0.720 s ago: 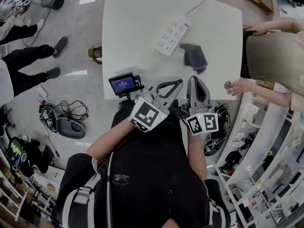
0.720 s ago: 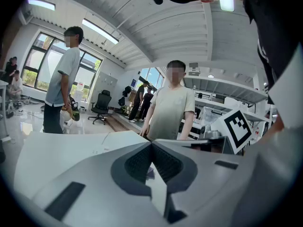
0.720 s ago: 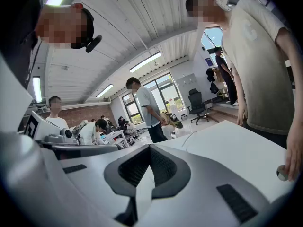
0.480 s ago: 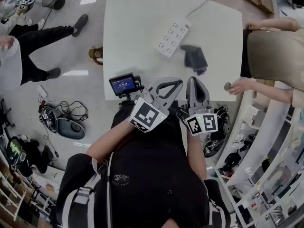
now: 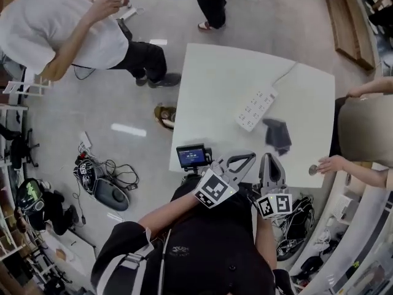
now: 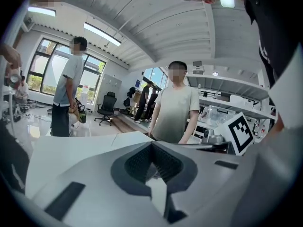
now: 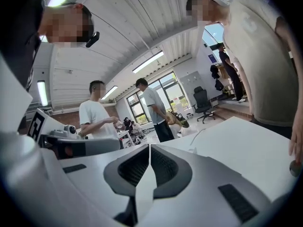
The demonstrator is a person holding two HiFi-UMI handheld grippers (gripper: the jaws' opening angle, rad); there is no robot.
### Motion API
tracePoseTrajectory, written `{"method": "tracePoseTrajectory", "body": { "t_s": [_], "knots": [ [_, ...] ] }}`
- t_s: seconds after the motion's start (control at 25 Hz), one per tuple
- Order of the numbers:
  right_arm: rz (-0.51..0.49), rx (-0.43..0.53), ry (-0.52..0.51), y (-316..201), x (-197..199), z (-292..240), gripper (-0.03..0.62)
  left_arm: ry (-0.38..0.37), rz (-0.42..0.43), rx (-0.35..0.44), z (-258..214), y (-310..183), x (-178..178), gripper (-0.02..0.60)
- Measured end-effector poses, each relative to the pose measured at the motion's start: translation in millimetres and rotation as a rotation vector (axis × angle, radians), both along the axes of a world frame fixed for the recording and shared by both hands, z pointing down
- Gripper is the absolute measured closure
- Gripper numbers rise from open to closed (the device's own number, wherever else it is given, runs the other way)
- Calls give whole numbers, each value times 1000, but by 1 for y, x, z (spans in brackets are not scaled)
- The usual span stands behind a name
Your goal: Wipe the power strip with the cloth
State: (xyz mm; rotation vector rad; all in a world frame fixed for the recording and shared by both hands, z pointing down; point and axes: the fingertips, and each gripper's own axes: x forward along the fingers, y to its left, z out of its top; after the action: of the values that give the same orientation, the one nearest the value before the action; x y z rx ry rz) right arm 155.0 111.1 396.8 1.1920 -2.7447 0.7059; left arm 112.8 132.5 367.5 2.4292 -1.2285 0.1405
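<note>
- A person in white [image 5: 58, 26] stands on the floor far to the left of both grippers, well away from the table [image 5: 209, 97].
- Cables [image 5: 98, 177] lie in a heap on the floor, left of the left gripper.
- A small lit screen [image 5: 192, 156] sits at the table's near edge, just left of the left gripper.
- The left gripper [image 5: 250, 158] is held over the table's near edge and points across it. In its own view the jaws are clenched tip to tip with nothing between them [image 6: 152, 144].
- The strip [image 5: 256, 109] lies flat and slantwise on the table, ahead of both grippers and well apart from them. Its cord [image 5: 284, 75] runs off toward the far edge.
- The right gripper [image 5: 271, 158] hangs just beside the left one, the two nearly parallel. Its jaws are also clenched on nothing [image 7: 149, 147].
- The dark cloth [image 5: 278, 134] sits crumpled on the table ahead of the right gripper, just beside the strip's near right end. Neither gripper touches it.
- A person in beige [image 5: 367, 128] stands at the table's right side, to the right of the right gripper. One hand [image 5: 332, 163] reaches to the table's edge.
</note>
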Motion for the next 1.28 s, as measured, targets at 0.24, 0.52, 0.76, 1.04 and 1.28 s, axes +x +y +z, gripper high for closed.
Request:
{"method": "tracePoseTrajectory", "body": {
  "t_s": [0.24, 0.52, 0.76, 1.04, 1.28],
  "knots": [
    [-150, 5, 212, -28, -55, 44, 455, -34, -112, 46, -8, -11, -82, 549],
    [-178, -94, 717, -97, 39, 134, 384, 12, -45, 3, 5, -16, -19, 549],
    [-349, -276, 828, -119, 35, 193, 375, 3, -56, -23, 13, -20, -13, 549],
    [-390, -285, 901, -122, 34, 202, 465, 9, -157, -110, 36, -47, -30, 549],
    [-328, -40, 863, -199, -7, 137, 494, 8, -190, -120, 38, -45, -41, 549]
  ]
}}
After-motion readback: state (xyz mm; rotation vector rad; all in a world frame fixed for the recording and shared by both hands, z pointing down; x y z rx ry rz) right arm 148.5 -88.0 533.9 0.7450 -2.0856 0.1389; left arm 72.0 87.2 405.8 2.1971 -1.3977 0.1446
